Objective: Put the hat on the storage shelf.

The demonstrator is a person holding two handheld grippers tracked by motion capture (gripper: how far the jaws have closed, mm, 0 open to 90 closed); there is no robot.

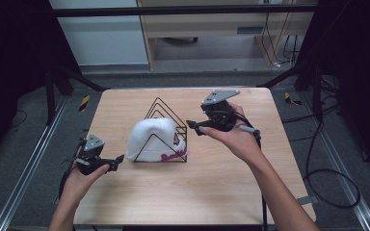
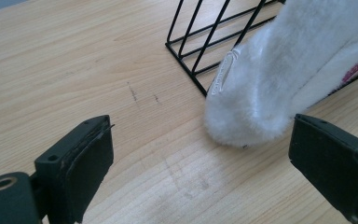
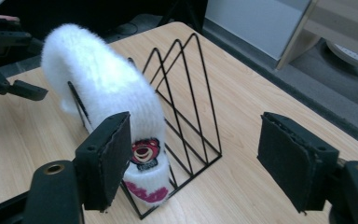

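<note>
The left claw is hovering low over the desk with its jaws apart, just beside the fluffy white slipper. The right claw is hanging with jaws apart too, near the black wire rack. The slipper is lying across the rack's front dividers.

A white fluffy slipper with a pink bear print sits wedged in a black wire file rack on the pale wooden bench; black cables trail across the grey floor.
</note>
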